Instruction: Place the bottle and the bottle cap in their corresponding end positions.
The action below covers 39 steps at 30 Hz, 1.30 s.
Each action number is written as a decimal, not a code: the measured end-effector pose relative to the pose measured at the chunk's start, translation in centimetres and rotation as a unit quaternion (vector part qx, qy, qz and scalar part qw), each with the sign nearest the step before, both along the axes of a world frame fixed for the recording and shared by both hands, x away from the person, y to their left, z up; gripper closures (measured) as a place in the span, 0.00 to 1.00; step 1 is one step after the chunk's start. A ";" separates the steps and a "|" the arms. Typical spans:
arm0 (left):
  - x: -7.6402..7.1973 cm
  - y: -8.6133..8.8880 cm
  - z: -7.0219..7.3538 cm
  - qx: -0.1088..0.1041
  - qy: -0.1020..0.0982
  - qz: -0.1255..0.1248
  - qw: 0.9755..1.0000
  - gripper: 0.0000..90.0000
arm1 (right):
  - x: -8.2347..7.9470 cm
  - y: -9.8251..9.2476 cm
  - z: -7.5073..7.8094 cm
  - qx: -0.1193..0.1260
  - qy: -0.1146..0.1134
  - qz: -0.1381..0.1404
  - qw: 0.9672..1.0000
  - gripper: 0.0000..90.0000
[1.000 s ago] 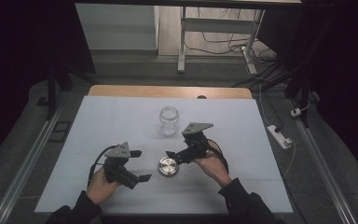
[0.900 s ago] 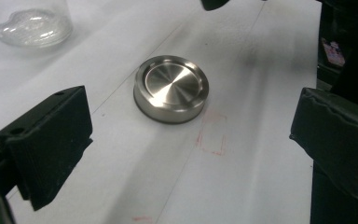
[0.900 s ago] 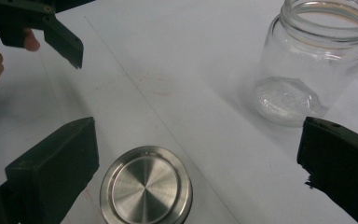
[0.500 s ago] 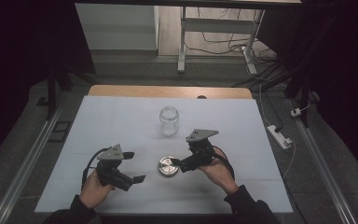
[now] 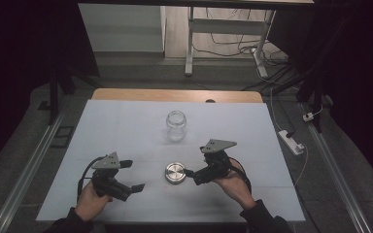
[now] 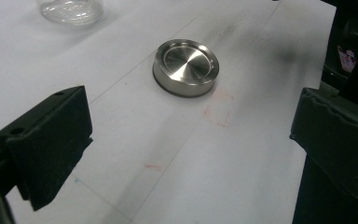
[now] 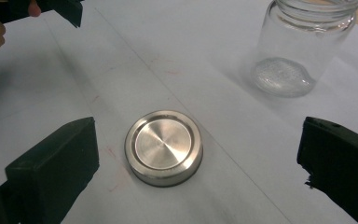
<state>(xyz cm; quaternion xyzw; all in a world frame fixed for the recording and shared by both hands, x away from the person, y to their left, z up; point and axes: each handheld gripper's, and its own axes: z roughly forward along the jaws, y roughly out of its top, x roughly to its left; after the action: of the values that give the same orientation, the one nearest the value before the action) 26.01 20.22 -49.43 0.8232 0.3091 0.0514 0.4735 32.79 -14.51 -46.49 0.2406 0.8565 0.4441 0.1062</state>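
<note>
A round brushed-metal lid (image 5: 175, 173) lies flat on the white table (image 5: 126, 126), apart from the jar. The clear glass jar (image 5: 176, 125) stands upright and uncapped farther back. My left gripper (image 5: 132, 175) is held open to the left of the lid, its jaws pointing at it. My right gripper (image 5: 194, 166) is open just right of the lid, with a jaw tip close to its rim. In the left gripper view the lid (image 6: 186, 67) sits ahead of the open left gripper (image 6: 191, 140). The right gripper view has the lid (image 7: 164, 147) between the wide jaws of the right gripper (image 7: 196, 163), with the jar (image 7: 303, 46) beyond.
The table's wooden far edge (image 5: 175, 95) shows past the white sheet. A power strip (image 5: 291, 141) and cables lie on the floor to the right. A desk frame (image 5: 190, 43) stands behind the table. The other gripper's jaw (image 7: 67, 8) shows at the top left of the right gripper view.
Both hands have drawn back a little toward the front edge, the left one also drifting left. The lid and jar have not moved.
</note>
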 end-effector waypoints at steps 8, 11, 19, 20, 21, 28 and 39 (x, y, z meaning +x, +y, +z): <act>-0.9 1.3 -0.1 0.008 0.002 0.020 1.000 0.00 | -0.9 -1.7 0.1 0.000 -0.004 -0.013 1.000 0.00; -1.3 1.9 -0.1 0.010 0.001 0.028 1.000 0.00 | -1.2 -2.3 0.1 -0.002 -0.007 -0.019 1.000 0.00; -2.4 3.9 -0.2 -0.003 0.003 0.052 0.999 0.00 | -2.1 -4.0 -0.1 -0.010 -0.009 -0.035 0.999 0.00; -2.5 4.1 -0.2 -0.005 0.003 0.055 0.998 0.00 | -2.2 -4.3 -0.1 -0.011 -0.010 -0.037 0.999 0.00; -2.6 4.3 -0.2 -0.005 0.004 0.056 0.998 0.00 | -2.3 -4.5 -0.1 -0.011 -0.010 -0.040 0.999 0.00; -3.5 5.5 -0.5 -0.003 0.003 0.075 0.997 0.00 | -3.1 -6.4 -0.2 -0.011 -0.014 -0.060 0.998 0.00; -4.9 7.5 -0.8 -0.005 0.007 0.103 0.995 0.00 | -4.6 -9.4 -0.7 -0.014 -0.012 -0.100 0.995 0.00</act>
<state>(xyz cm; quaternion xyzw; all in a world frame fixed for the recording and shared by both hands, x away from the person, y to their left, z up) 21.06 27.72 -50.26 0.7850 0.3960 0.0929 0.4673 28.20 -23.96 -47.20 0.3180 0.8328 0.4224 0.1638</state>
